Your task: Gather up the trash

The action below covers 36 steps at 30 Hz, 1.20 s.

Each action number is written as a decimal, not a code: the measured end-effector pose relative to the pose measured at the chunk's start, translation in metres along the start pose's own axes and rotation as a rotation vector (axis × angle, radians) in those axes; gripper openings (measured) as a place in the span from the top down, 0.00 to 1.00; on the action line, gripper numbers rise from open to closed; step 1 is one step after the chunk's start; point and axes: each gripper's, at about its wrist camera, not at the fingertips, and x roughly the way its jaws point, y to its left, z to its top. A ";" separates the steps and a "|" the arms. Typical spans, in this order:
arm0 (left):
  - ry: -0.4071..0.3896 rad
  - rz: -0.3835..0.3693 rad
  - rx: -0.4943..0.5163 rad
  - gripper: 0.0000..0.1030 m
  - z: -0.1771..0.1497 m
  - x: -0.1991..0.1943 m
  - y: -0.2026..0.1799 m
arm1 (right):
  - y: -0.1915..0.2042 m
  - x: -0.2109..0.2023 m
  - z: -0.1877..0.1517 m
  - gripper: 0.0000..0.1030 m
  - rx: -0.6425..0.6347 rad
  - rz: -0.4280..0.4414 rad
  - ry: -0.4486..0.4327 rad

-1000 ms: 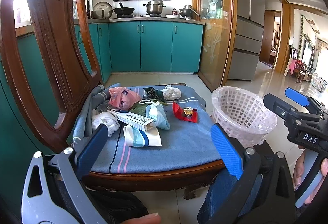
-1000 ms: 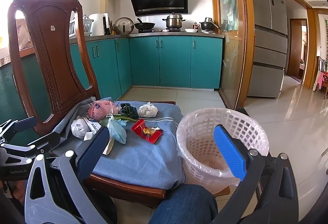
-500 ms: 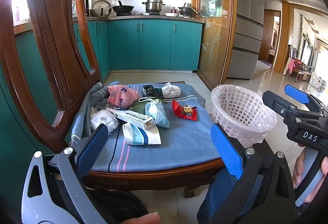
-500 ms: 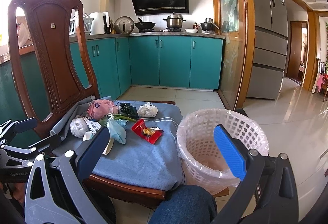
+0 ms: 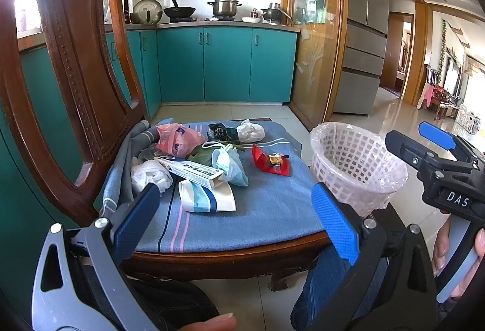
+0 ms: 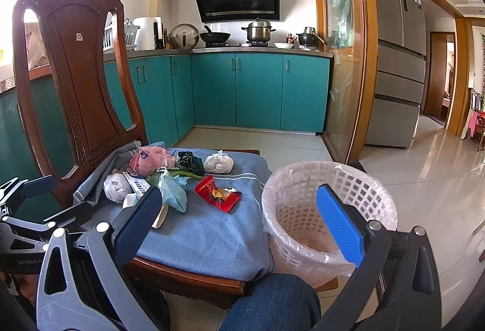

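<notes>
Left wrist view: left tongs (image 5: 235, 220) spread wide, empty, short of the chair (image 5: 75, 64). Trash pile (image 5: 209, 161) lies on its blue cushion (image 5: 266, 206); basket (image 5: 357, 164) just right.

Right wrist view: right tongs (image 6: 239, 222) released, empty, near the basket (image 6: 303, 179); red wrapper (image 6: 216, 193) between pile and basket.

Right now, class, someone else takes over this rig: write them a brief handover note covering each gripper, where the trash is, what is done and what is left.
Left gripper: open, empty, held short of the chair seat.
Right gripper: open, empty, near the basket.
Trash: all on the blue cushion: pink bag, red wrapper, face mask, long carton, white crumpled bags, a dark packet, a flat pouch.
Lined basket: beside the chair; no trash visible inside.
Done: nothing visibly collected.
Left: pick up every piece and drop it in the basket.
</notes>
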 end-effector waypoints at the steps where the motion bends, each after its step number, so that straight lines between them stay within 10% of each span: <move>1: 0.000 0.000 0.000 0.03 0.000 0.000 0.000 | 0.000 0.000 0.000 0.03 0.001 0.002 0.000; 36: 0.013 -0.004 0.003 0.03 -0.004 0.000 -0.003 | 0.003 0.000 0.002 0.03 -0.014 0.010 -0.002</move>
